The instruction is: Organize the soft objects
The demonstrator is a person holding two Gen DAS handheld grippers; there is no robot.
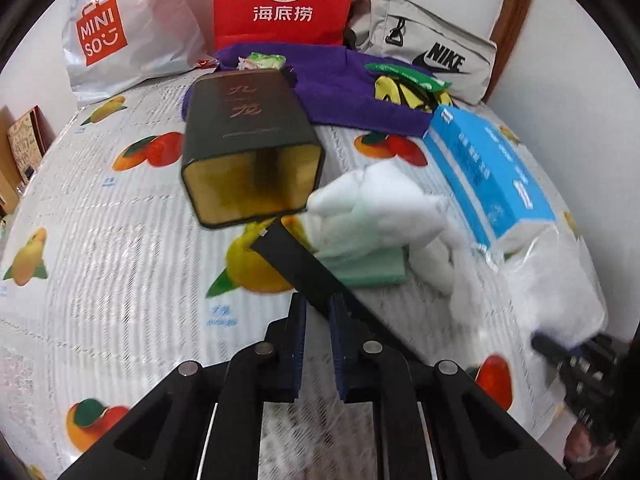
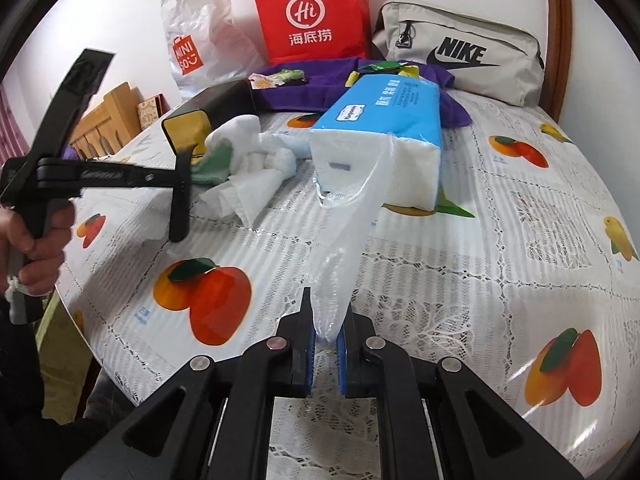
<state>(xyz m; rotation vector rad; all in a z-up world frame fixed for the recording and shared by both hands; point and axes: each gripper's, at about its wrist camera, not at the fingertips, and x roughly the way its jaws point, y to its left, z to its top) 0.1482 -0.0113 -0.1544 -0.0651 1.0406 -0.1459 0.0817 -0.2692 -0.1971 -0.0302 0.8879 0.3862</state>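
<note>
White wall behind; table [image 2: 460, 248] under a glossy plastic cloth, lace pattern with printed fruit. Along the wall: crinkled white Miniso bag [image 2: 196, 40], stiff red paper bag [image 2: 316, 20], grey Nike pouch [image 2: 464, 56]. In front of them a purple towel [image 1: 344, 88], nappy, with small green snack packets lying on it.

Tissue pack [image 2: 384, 128]: soft rectangular brick, blue film on top, white sides, lying mid-table. A clear, wrinkled plastic flap [image 2: 344, 248] stretches from its near end to the right gripper [image 2: 326, 340]. Blue pads pinch that flap; jaws clamped on it, pointing steeply down.

Left of the pack, a heap of crumpled white tissues [image 1: 380, 208] rests on a flat green sponge [image 1: 372, 268].

Dark box [image 1: 248, 136]: rigid, square-sectioned, on its side, open mouth toward the left camera, gold-lined interior, nothing visible inside. It touches the tissue heap.

Left gripper [image 1: 318, 308]: jaws drawn nearly together, with a flat black strip [image 1: 296, 264] between the pads and running toward the box mouth; whether the pads actually press it I cannot tell. In the right view a hand [image 2: 36, 236] grips its handle, fingers curled around the trigger; the tool is level and its finger angles down just in front of the box.
</note>
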